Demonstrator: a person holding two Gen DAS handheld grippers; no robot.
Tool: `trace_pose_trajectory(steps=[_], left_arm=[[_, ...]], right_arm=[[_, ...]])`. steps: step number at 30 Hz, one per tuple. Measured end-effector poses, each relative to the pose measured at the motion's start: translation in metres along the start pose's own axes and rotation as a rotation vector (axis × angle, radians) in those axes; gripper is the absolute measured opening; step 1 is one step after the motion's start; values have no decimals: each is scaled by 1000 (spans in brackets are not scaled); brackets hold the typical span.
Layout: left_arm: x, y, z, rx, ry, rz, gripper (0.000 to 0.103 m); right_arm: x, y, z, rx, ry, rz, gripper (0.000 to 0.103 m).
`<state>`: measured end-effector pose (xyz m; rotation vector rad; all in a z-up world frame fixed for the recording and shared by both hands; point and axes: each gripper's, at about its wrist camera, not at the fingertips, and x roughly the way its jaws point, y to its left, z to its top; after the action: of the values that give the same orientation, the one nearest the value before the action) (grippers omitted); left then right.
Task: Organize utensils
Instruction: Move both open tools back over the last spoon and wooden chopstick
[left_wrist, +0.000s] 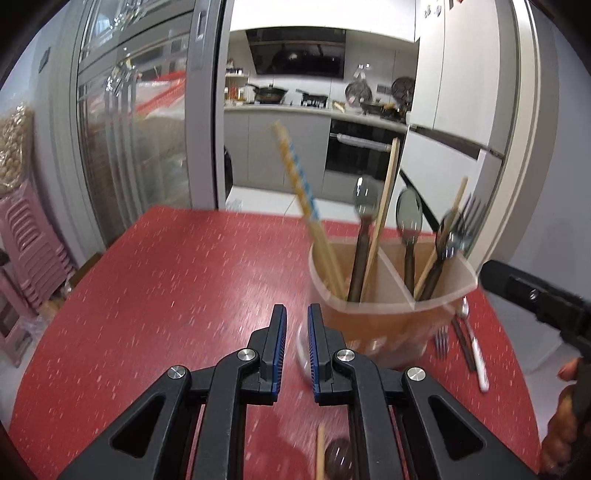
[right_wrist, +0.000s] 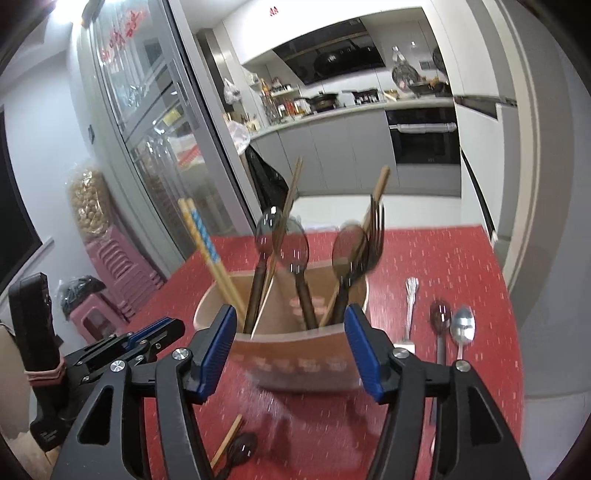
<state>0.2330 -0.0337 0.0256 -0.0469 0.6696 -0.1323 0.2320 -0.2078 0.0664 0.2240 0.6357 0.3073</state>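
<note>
A translucent tan utensil holder (right_wrist: 295, 354) with a divider stands on the red table (right_wrist: 443, 258). It holds patterned chopsticks (right_wrist: 201, 236), plain chopsticks, dark-handled spoons (right_wrist: 295, 247) and a fork (right_wrist: 376, 229). My right gripper (right_wrist: 291, 314) is open just in front of the holder, its blue pads framing it without touching. My left gripper (left_wrist: 296, 314) is shut with nothing held, low over the table to the left of the holder (left_wrist: 388, 317). It also shows in the right wrist view, where the left gripper (right_wrist: 159, 328) sits at the lower left.
Right of the holder a fork (right_wrist: 410, 306), a dark spoon (right_wrist: 439, 317) and a silver spoon (right_wrist: 461, 325) lie on the table. A loose chopstick (right_wrist: 227, 439) and a dark spoon (right_wrist: 242, 446) lie near the front. Pink stools (right_wrist: 122, 273) stand left of the table.
</note>
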Motion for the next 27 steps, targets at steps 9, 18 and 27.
trace_pose_trajectory(steps=[9, 18, 27], left_arm=[[-19, 19, -47, 12, 95, 16, 36], [-28, 32, -72, -7, 151, 6, 36], [-37, 42, -88, -27, 171, -4, 47]], right_arm=[[-11, 1, -39, 66, 141, -6, 72], [-9, 12, -73, 100, 248, -23, 73], [-12, 23, -93, 112, 289, -43, 82]])
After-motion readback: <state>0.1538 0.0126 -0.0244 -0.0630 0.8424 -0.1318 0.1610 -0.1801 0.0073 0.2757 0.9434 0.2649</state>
